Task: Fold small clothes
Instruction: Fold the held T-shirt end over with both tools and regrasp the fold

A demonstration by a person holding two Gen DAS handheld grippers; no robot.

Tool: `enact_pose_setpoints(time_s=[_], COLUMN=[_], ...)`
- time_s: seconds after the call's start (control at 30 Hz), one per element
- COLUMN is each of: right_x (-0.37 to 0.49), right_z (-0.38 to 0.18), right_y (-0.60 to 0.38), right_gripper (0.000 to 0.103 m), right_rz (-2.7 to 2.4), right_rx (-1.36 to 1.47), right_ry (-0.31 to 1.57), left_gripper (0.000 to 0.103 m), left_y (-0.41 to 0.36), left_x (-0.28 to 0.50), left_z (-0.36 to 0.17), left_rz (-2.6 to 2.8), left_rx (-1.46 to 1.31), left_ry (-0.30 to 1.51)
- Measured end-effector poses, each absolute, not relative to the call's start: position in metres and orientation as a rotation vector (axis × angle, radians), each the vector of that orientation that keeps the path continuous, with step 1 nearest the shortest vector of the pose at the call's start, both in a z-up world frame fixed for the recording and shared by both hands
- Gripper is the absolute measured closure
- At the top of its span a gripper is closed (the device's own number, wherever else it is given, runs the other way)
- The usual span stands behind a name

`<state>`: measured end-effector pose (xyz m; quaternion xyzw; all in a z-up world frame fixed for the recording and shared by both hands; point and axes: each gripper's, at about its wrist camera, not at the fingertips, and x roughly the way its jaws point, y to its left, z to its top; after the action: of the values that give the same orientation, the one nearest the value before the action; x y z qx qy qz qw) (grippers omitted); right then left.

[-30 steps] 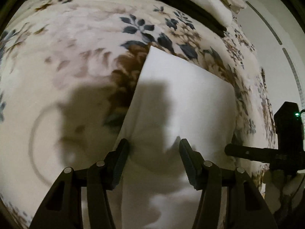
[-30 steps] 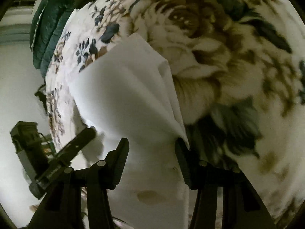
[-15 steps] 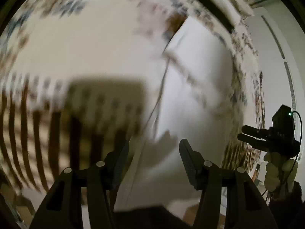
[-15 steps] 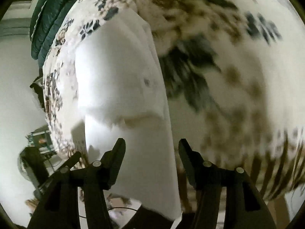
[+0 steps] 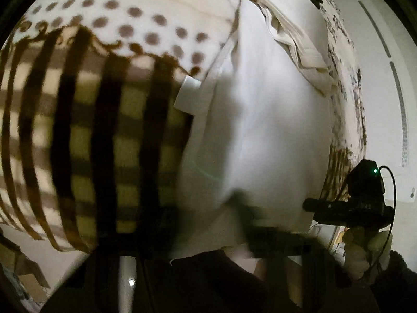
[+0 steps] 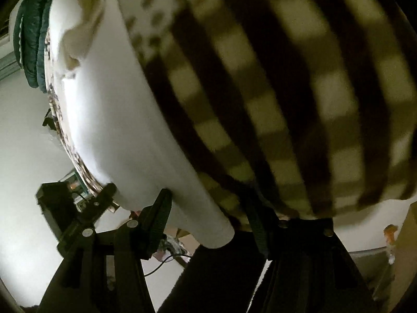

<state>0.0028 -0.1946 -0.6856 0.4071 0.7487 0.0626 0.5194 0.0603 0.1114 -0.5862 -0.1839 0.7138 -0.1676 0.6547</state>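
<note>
Item: white garment (image 5: pixel 260 120), lying at the near edge of the bed over a striped blanket (image 5: pixel 78 135).
Right claw (image 6: pixel 206 208): spread, straddling the garment's rolled hem, not pinching.
Left claw: blurred; state cannot be told.
Handling advice: close on the hem squarely, both layers, before lifting.

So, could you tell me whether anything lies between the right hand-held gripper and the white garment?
Nothing visible does: in the right wrist view the white garment hangs over the blanket edge, its lower end reaching between the open fingers of the right hand-held gripper.
</note>
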Motion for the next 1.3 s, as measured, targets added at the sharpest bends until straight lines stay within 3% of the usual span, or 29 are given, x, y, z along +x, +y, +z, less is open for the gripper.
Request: enact_pose_setpoints(time_s=[0.03,0.07,0.1,0.17,0.2,0.5,0.8,0.9,0.97,1.03,1.07,1.17,1.27,1.3], right_x=[0.000,-0.002,-0.003,-0.004,-0.005,0.021,0.155,0.213,0.249,0.278,0.292,0.315,0.314,0.311], right_z=[-0.688,-0.688,-0.686,-0.681,-0.676,-0.608,-0.579,-0.590,-0.598,-0.605,-0.607,-0.603,-0.594,-0.592], right_y=[-0.189,-0.183,-0.179,-0.172,-0.170,-0.194,-0.223,-0.246,-0.262,-0.273,-0.273,-0.285,-0.293,-0.294], right_gripper=[0.043,0.054,0.076,0.094,0.097,0.098,0.098,0.096,0.094,0.082,0.070,0.058,0.042,0.041], right_rz=[0.155,0.166,0.179,0.188,0.194,0.298,0.305,0.279,0.233,0.223,0.202,0.177,0.168,0.159], right_rx=[0.982,1.000,1.013,1.019,1.032,1.225,1.270,1.315,1.338,1.370,1.375,1.326,1.251,1.219], right_ry=[1.792,1.781,1.772,1.766,1.752,1.579,1.388,1.353,1.325,1.304,1.287,1.259,1.235,1.238], left_gripper=[0.099,0.099,0.099,0.099,0.099,0.099,0.097,0.089,0.078,0.071,0.069,0.060,0.057,0.057], left_y=[0.111,0.110,0.110,0.115,0.117,0.128,0.113,0.109,0.110,0.113,0.116,0.124,0.128,0.128], left_x=[0.059,0.058,0.057,0.056,0.056,0.100,0.255,0.299,0.325,0.341,0.350,0.356,0.351,0.348], left_z=[-0.584,-0.582,-0.578,-0.571,-0.568,-0.513,-0.522,-0.540,-0.549,-0.555,-0.557,-0.551,-0.543,-0.539], left_rz=[-0.366,-0.360,-0.358,-0.347,-0.346,-0.383,-0.422,-0.419,-0.403,-0.387,-0.392,-0.384,-0.373,-0.362], left_rx=[-0.429,-0.439,-0.462,-0.501,-0.526,-0.803,-0.966,-1.002,-1.034,-1.061,-1.085,-1.023,-0.878,-0.799], left_ry=[1.613,1.609,1.607,1.599,1.601,1.523,1.345,1.343,1.339,1.331,1.318,1.304,1.318,1.322])
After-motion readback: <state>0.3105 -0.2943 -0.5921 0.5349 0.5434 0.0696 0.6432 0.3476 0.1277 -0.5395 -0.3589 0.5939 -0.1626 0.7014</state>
